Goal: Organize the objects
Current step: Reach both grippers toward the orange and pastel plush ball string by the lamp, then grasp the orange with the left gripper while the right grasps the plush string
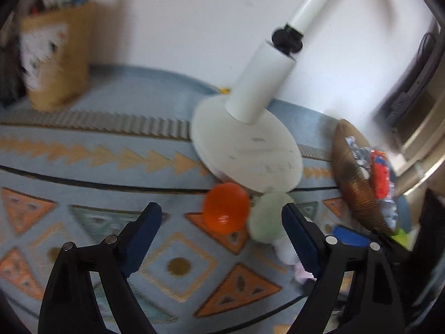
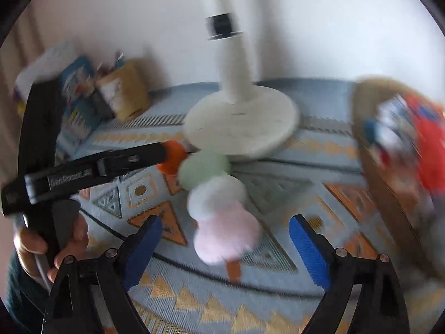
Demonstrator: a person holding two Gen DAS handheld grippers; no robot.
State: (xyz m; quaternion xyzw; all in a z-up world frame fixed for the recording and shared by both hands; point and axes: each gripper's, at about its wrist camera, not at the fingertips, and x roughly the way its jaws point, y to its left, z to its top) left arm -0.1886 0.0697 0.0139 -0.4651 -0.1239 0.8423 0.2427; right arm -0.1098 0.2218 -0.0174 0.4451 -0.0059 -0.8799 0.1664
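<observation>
An orange ball [image 1: 225,208] lies on the patterned cloth in front of a white lamp base [image 1: 244,144]. My left gripper [image 1: 221,217] is open, with the ball just ahead between its fingers and untouched. Its right finger [image 1: 297,231] is against a plush skewer toy [image 1: 267,217]. In the right wrist view the toy's green [image 2: 203,168], white [image 2: 217,194] and pink [image 2: 226,236] balls lie in a row on a brown stick. My right gripper [image 2: 225,224] is open around the pink ball, pads clear of it. The left gripper's finger [image 2: 133,158] reaches the orange ball [image 2: 173,158].
A brown woven basket [image 1: 358,189] with colourful packets stands at the right. A tan pen holder [image 1: 55,64] stands at the back left by the wall. Boxes and packets [image 2: 80,105] crowd the far left. A hand [image 2: 66,239] holds the left gripper's handle.
</observation>
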